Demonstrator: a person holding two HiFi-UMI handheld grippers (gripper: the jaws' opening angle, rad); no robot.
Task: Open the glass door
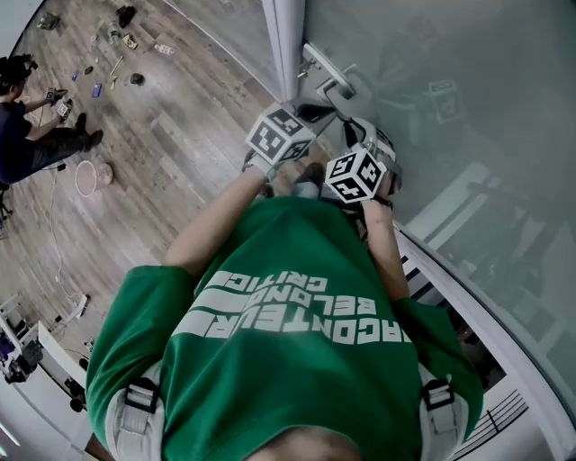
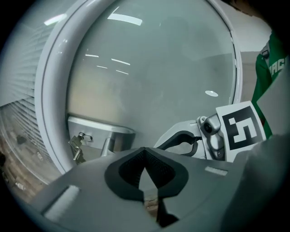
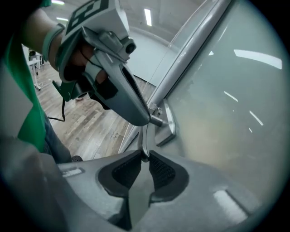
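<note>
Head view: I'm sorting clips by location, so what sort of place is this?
Probably an office or lab interior: a frosted glass door with a metal lever handle, a wood-plank floor, and a person sitting on it near scattered gear.

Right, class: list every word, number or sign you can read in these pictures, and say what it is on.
"ACONTEUR", upside down, start unclear: large white print on the shirt.
Two smaller lines beside it: too distorted to read surely.
Marker cubes: black-and-white patterns, no words.
Glass door: no text.
</note>
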